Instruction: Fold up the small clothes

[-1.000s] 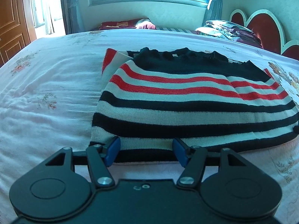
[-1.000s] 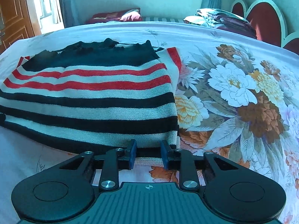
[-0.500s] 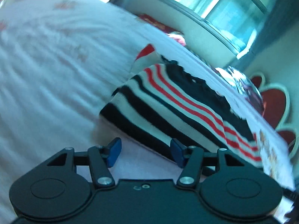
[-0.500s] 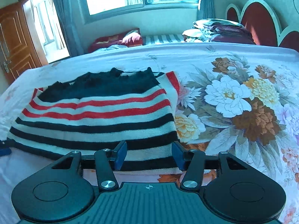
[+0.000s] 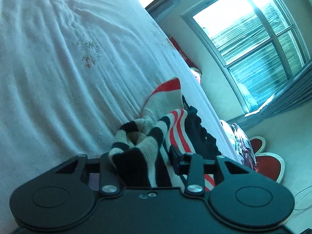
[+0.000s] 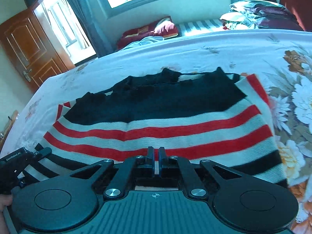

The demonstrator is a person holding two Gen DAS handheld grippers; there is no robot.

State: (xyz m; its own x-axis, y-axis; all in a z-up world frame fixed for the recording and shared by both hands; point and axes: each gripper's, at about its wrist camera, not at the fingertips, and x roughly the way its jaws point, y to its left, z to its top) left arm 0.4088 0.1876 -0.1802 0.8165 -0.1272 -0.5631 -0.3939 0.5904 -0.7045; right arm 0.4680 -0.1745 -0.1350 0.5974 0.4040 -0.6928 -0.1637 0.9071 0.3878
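Between the left gripper's (image 5: 143, 160) wide-set jaws, a bunched hem corner of the striped red, white and black knitted sweater (image 6: 165, 120) is gathered; whether it is pinched cannot be told. Its near hem is clamped by the right gripper (image 6: 155, 154), stripes running crosswise to the jaws on the floral bedspread (image 6: 288, 89).

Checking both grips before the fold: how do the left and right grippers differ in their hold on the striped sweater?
The left gripper has wide-apart jaws around a bunched wad of the red, white and black striped knit sweater; the right gripper has jaws nearly closed on a thin flat edge. The left view is tilted, the right level. Both hold the hem.
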